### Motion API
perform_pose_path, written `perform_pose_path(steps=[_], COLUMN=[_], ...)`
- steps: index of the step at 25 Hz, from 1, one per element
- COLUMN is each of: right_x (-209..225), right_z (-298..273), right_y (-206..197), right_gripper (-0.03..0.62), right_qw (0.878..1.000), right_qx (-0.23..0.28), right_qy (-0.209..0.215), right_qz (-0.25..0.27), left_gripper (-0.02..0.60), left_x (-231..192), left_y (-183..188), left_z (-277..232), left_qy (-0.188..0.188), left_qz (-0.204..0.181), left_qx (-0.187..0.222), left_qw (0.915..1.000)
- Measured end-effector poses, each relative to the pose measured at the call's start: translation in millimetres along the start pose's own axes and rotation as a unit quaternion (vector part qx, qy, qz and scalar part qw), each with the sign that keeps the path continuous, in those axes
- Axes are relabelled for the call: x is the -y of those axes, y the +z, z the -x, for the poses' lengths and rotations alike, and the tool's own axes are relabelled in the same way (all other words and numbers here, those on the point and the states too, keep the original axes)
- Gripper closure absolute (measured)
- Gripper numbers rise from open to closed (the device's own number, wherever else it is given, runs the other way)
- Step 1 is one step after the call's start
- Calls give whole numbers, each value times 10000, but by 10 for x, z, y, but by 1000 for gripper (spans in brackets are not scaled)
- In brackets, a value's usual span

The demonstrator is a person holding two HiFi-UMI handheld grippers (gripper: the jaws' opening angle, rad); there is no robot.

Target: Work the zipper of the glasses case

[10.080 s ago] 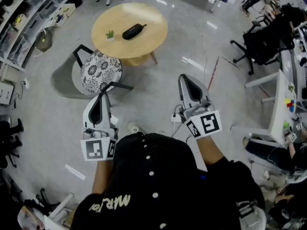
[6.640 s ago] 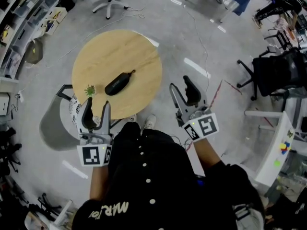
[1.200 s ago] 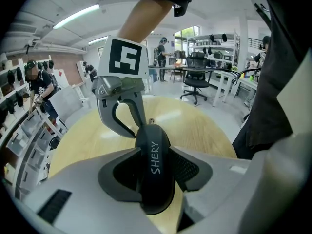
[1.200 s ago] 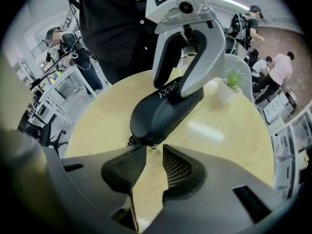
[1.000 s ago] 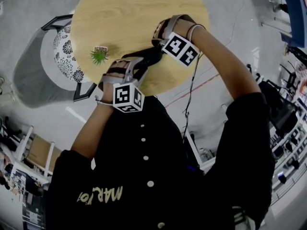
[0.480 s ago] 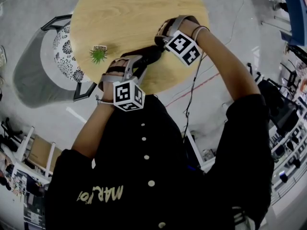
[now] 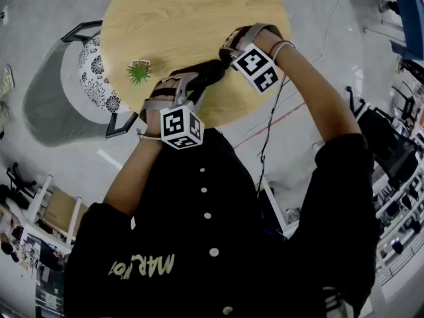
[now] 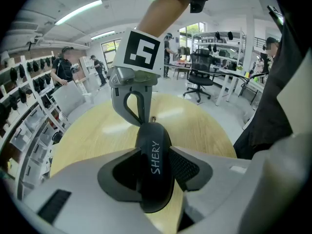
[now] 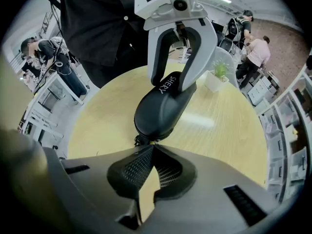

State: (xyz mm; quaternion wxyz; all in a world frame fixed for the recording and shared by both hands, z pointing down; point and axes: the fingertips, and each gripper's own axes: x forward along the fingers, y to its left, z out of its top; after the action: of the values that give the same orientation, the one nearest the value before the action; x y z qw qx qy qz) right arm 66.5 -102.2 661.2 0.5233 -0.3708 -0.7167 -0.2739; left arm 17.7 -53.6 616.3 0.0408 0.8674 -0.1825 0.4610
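The right gripper just shut its fingers on the zipper pull, while the left gripper holds the glasses case in wide fingers, so it looks ready to pull.

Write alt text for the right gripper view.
Jaws of the right gripper pinch the zipper pull at the near end of a black glasses case. The left gripper clamps its far end above a wooden table, a potted plant behind.

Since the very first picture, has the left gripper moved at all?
Yes. The left gripper came forward from short of the round table to over its near edge, beside the potted plant, clamped on the glasses case.
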Motion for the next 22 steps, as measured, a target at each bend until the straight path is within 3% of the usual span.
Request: perform_pose_path(steps=[10,15,22], right_x=[-207,-263,-324], right_z=[-30,-43,-22], right_y=[31,64,98], right_gripper=[592,591,591], right_qw=[9980,9909,9830], right_qx=[-202,-156,-287], right_qy=[-194,-445,-573], right_qz=[-571,-1264,-1723], left_gripper=[405,403,402], left_x=[2,11,17], left_y=[-5,-10,26], left_z=[-12,-16,-8], left_qy=[-43,-140,-211], left_qz=[94,155,183], left_qx=[-132,-302,-401], left_qw=[9999,9993,9988])
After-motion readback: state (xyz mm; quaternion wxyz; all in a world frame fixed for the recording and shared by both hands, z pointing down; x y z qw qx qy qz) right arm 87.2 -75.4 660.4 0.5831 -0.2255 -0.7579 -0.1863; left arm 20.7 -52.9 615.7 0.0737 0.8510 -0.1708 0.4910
